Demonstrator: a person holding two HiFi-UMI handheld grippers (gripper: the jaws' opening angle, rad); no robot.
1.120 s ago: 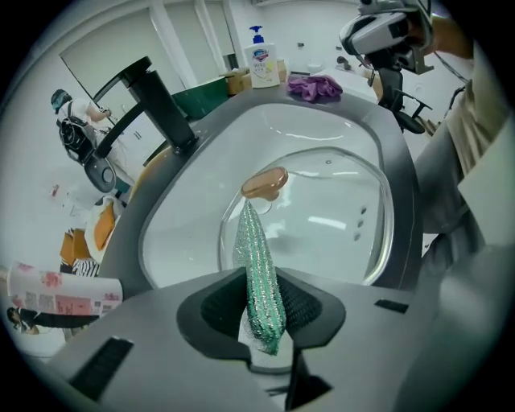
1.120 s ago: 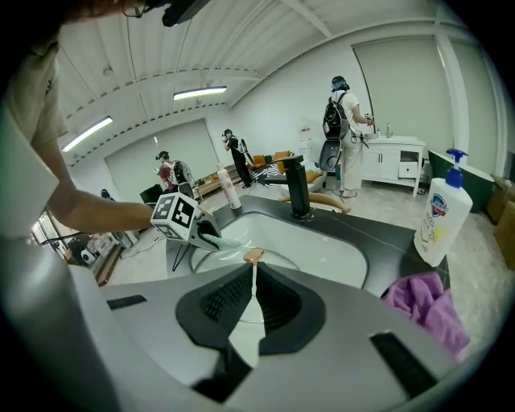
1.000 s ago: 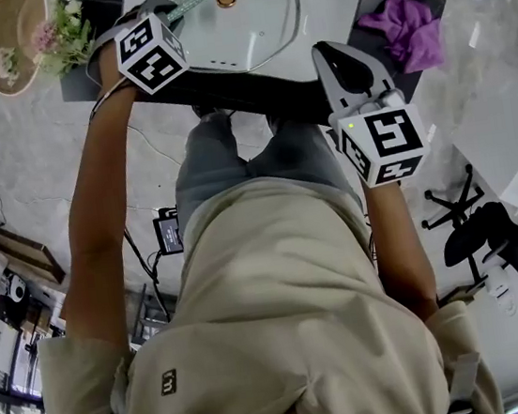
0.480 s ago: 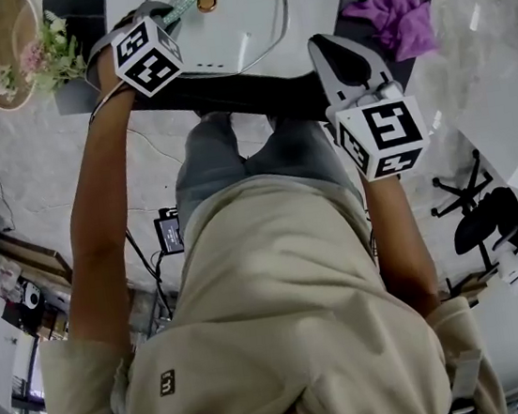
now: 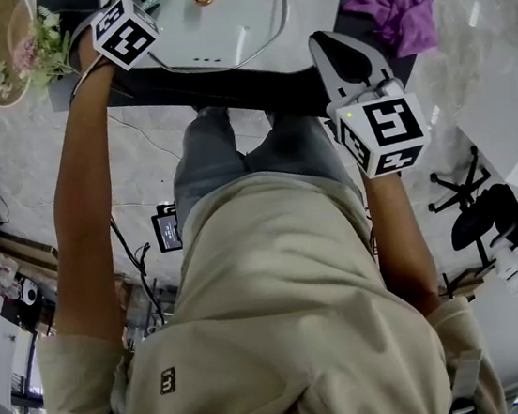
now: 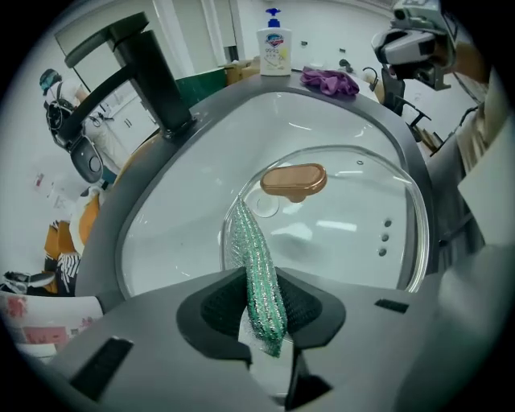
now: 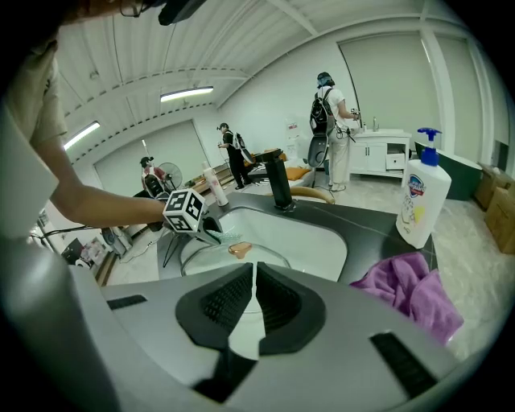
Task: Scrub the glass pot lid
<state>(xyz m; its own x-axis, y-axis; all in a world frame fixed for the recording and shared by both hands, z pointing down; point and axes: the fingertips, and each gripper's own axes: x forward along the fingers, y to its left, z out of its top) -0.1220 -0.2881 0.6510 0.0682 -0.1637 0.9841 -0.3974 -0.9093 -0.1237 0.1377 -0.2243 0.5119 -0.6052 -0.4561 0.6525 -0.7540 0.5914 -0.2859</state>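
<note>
Left tongs (image 6: 261, 310) clamp green scrubber (image 6: 256, 261) over glass lid (image 6: 354, 233); right tongs (image 7: 253, 299) closed, empty, near purple cloth (image 7: 405, 294), soap bottle (image 7: 422, 201).

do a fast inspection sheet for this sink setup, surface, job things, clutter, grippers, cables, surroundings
surface: white sink set in a dark grey counter; black faucet at the back
job's things: glass pot lid lying in the sink, brown knob up; green scrubber reaching the lid's rim
clutter: purple cloth and soap pump bottle on the counter
grippers: left gripper shut on the scrubber, over the sink; right gripper jaws together, nothing between them, held back from the sink
cables: thin black cable on the floor below the left arm
surroundings: people standing behind; office chair; flowers beside the counter
</note>
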